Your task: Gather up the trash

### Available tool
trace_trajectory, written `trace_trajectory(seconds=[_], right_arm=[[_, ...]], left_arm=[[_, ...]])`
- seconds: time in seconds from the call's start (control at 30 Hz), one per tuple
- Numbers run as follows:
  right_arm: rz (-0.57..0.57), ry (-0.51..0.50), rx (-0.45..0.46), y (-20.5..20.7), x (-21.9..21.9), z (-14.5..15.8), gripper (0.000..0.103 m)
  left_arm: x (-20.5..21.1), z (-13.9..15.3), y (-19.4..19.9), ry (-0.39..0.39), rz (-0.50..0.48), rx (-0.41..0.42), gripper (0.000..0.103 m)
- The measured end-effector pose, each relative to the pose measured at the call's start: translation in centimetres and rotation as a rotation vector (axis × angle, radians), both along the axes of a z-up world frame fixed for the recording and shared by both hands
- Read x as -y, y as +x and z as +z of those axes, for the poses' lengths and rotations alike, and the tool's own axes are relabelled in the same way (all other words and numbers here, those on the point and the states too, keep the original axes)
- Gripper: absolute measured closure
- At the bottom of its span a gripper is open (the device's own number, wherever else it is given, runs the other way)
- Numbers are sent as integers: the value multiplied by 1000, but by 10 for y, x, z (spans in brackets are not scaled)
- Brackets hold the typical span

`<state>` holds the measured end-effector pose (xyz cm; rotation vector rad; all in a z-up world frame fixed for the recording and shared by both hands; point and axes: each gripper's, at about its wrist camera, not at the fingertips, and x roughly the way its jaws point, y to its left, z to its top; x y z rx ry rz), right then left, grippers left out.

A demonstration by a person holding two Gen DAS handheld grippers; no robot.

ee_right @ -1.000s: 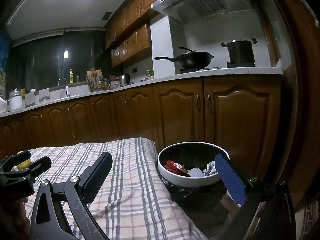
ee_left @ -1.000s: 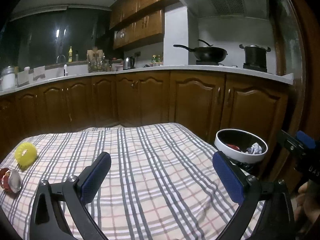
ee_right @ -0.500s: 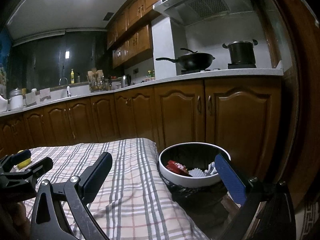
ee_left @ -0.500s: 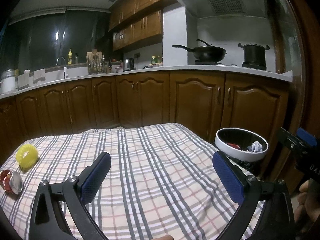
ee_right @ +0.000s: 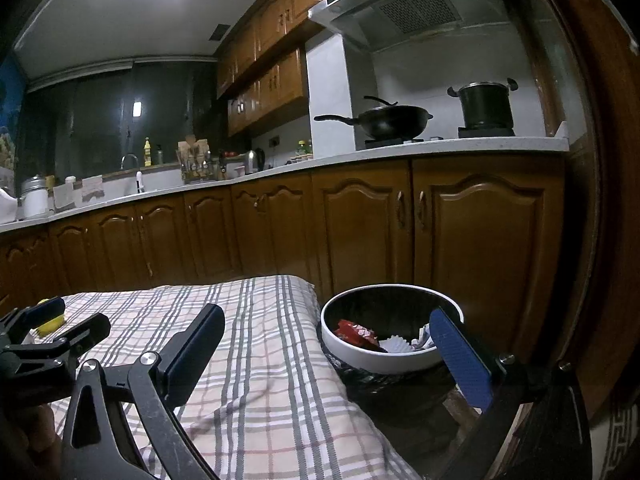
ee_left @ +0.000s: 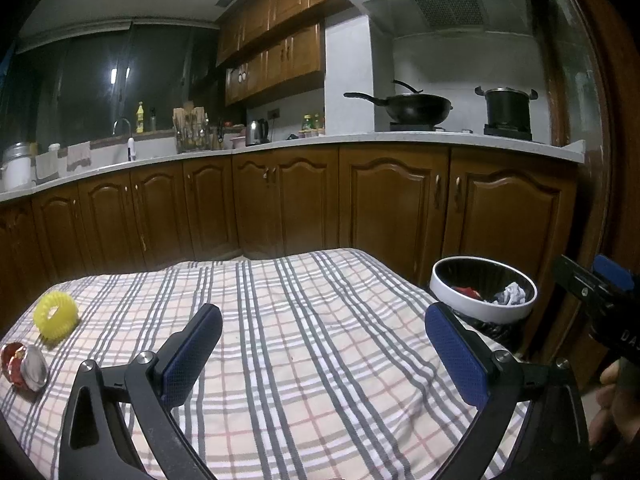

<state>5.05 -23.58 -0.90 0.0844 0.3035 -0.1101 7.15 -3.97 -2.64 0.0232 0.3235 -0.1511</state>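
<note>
While both tongs are hanging spread apart and holding nothing, I am sizing up the crumpled wrapper (ee_left: 22, 366), which is lying at the near left edge of the surface (ee_left: 320, 360), just beside a yellow ring (ee_left: 56, 314) that is sitting a little farther back. The left tongs (ee_left: 320, 348) are hovering over the middle of the checked cloth, well apart from the wrapper; the right tongs (ee_right: 328, 354) are pointing toward the bin (ee_right: 390, 360) off the right edge, where a red packet (ee_right: 356, 332) and white paper are already sitting. I am judging the wrapper as light, thin and crinkly (foil-lined, so probably slippery), so I am planning to pinch its bunched middle rather than a loose flap.
</note>
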Motion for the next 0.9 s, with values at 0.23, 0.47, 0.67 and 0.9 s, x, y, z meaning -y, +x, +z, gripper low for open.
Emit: trace_trajectory(seconds=[0.23,0.47,0.67,0.9], right_arm=[[5,0,1,0,0,-2,0],[5,0,4,1,0,-1,0],[10,5,9,2,1,1,0],[11,5,12,1,1,1,0]], left_arm=[[-1,-2,0,4,-2,11,1],[-1,-2,-1,1,-4,9,1],[-1,-2,-1,1,-3,10,1],[-1,-2,0,3,-4,9,1]])
